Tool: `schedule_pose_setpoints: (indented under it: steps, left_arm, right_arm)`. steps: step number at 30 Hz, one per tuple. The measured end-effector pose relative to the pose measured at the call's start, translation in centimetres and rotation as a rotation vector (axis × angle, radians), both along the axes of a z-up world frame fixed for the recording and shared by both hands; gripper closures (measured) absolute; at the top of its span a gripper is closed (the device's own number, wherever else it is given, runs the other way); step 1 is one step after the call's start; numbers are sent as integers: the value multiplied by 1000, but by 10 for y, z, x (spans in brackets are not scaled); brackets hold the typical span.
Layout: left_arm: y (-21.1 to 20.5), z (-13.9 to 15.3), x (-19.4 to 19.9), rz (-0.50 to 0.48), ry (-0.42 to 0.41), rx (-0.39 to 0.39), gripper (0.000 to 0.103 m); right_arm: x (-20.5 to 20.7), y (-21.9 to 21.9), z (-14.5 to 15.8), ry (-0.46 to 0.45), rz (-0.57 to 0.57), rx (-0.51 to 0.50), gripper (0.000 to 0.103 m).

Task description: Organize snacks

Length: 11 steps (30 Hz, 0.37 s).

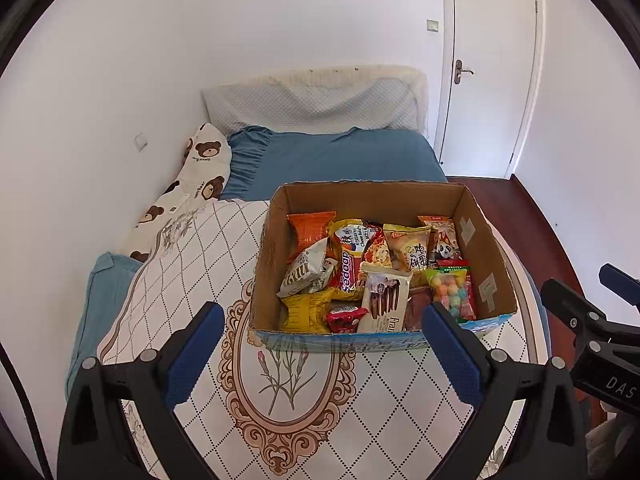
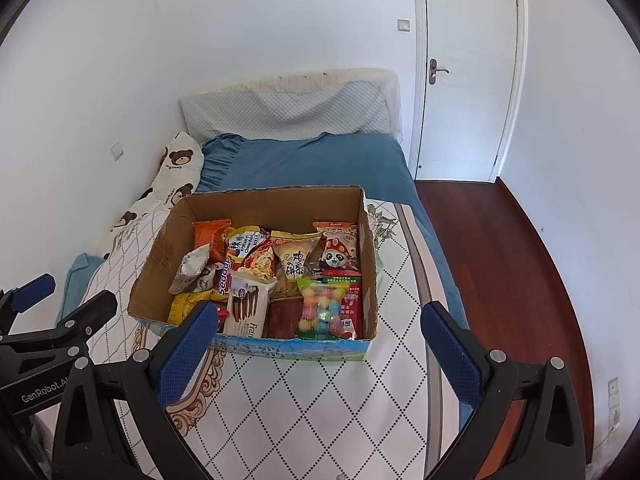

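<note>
Hovering low over the patterned quilt (image 1: 304, 400), both grippers are spread wide and carry nothing. The left gripper (image 1: 320, 344) has its blue pads on either side of the near wall of the cardboard box (image 1: 340, 340), apart from it. The right gripper (image 2: 316, 344) stands beside it, also short of the box.

The box lies straight ahead of both tools, its long side running left to right across them. Inside, the snack packets (image 1: 376, 272) lie mixed and overlapping — a white chocolate-stick pack (image 2: 246, 304) near the front, a bag of coloured candy balls (image 2: 322, 308) toward the right wall. I judge the right gripper is nearer to the candy bag, the left one to the yellow packet (image 1: 306, 312) in the front left corner.

Both tools point forward and slightly downward. Behind the box there is the blue bedsheet (image 1: 340, 156), then the wall.
</note>
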<state>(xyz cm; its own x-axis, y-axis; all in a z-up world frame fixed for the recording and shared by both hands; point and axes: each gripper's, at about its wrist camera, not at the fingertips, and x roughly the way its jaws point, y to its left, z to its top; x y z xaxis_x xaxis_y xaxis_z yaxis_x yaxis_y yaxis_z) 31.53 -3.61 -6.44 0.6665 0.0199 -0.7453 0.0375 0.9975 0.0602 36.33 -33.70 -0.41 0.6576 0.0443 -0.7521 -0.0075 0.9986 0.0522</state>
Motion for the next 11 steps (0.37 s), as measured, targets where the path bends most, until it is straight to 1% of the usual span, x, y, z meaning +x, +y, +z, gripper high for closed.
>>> schedule_pose_setpoints:
  steps: [11]
  left_arm:
    - [1,-1,-1,0,2,-6,2]
  right_arm:
    - [0,3,-1,1,4,-6,0]
